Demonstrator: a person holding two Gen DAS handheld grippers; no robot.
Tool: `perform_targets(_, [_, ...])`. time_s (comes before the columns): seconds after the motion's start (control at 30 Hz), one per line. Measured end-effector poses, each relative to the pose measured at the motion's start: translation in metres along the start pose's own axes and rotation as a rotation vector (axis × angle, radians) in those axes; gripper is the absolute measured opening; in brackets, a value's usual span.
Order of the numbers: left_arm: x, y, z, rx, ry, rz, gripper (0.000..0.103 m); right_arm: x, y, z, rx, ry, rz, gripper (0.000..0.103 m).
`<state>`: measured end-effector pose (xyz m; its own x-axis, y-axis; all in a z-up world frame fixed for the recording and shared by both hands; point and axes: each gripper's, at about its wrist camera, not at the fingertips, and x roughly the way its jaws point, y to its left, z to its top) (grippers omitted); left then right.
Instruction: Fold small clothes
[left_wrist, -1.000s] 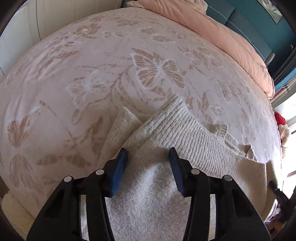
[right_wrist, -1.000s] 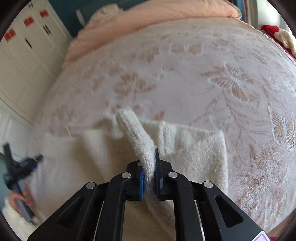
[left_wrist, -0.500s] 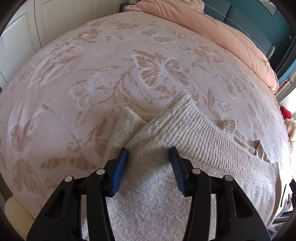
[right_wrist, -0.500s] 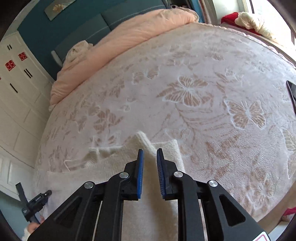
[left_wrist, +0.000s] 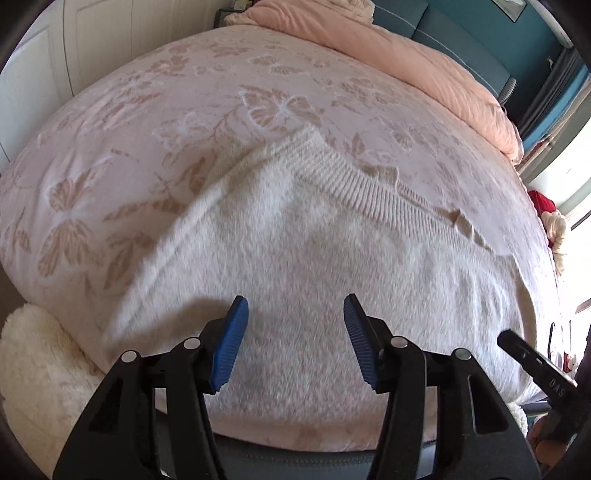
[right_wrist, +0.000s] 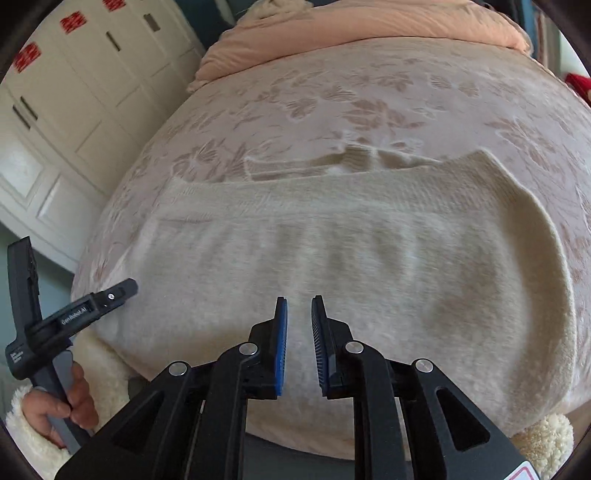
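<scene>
A cream knit sweater (left_wrist: 295, 229) lies folded flat on the bed, its ribbed hem (left_wrist: 351, 177) at the far side. It fills the middle of the right wrist view too, as a wide band, sweater (right_wrist: 332, 251). My left gripper (left_wrist: 295, 299) hovers over its near part; the jaws are opening, with nothing between them. My right gripper (right_wrist: 299, 298) hangs above the near part as well, its blue pads (right_wrist: 282, 332) a narrow gap apart and nothing between them. The left tool (right_wrist: 74, 317) shows at the left, held by a hand (right_wrist: 62, 406).
The bed wears a pink butterfly-pattern bedspread (left_wrist: 147, 129). A peach duvet (left_wrist: 406, 48) is bunched at the headboard end. White wardrobe doors (right_wrist: 74, 92) stand beside the bed. A fluffy cream sleeve (left_wrist: 33, 369) is at the lower left, and a red item (left_wrist: 541, 203) lies off the right edge.
My right gripper let go of the raised sweater fold and drew back toward the bed's near edge. The left gripper also drew back and widened. The sweater now lies flat.
</scene>
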<state>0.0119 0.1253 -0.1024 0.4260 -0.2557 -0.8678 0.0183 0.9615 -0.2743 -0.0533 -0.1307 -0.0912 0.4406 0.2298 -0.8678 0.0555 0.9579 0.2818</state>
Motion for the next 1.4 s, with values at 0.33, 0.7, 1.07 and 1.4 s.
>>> perform_targets(0.33, [0.001, 0.018, -0.017, -0.005, -0.017, 0.001, 0.052, 0.026, 0.044, 0.019, -0.033, 0.054, -0.013, 0.016])
perform_targets(0.7, [-0.019, 0.04, -0.028, -0.065, -0.041, -0.087, 0.052, 0.077, 0.084, 0.044, -0.107, 0.16, -0.076, 0.016])
perform_targets(1.07, [-0.039, 0.071, -0.029, -0.226, -0.047, -0.11, 0.053, -0.002, 0.07, 0.021, -0.05, -0.014, -0.068, 0.015])
perform_targets(1.4, [-0.005, 0.058, -0.028, -0.23, -0.05, -0.061, 0.087, -0.005, 0.037, -0.006, 0.044, -0.019, -0.045, 0.015])
